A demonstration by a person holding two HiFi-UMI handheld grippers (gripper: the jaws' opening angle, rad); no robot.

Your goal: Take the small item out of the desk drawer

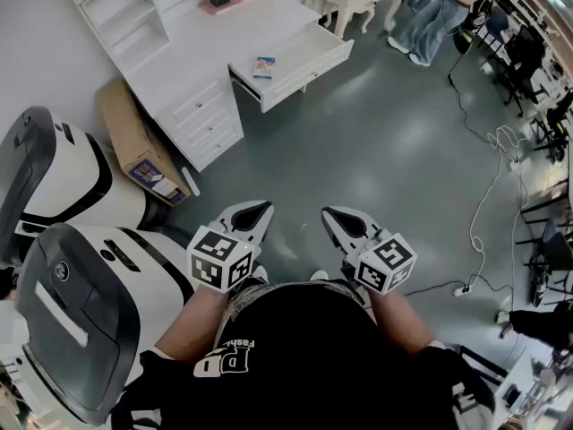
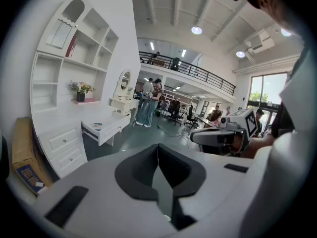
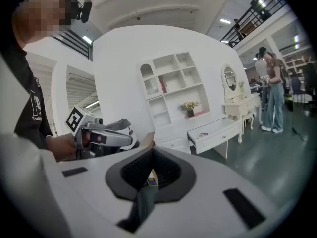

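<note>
Left tongs point(image 1: 264, 209) are pressed together and empty, and right tongs point(image 1: 330, 212) are closed on nothing too, both held side by side over the grey floor point(image 1: 385, 150), well apart from the small item point(image 1: 263, 66). It lies flat in the open drawer point(image 1: 309, 72), toward its left end. That drawer juts from the white desk point(image 1: 192, 47), with a cardboard box point(image 1: 134, 137) beside it.

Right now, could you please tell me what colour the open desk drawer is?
The drawer is white, seen best in the head view.

Small item point(image 1: 263, 66) in desk drawer point(image 1: 303, 54), cardboard box point(image 1: 134, 141) at left
</note>
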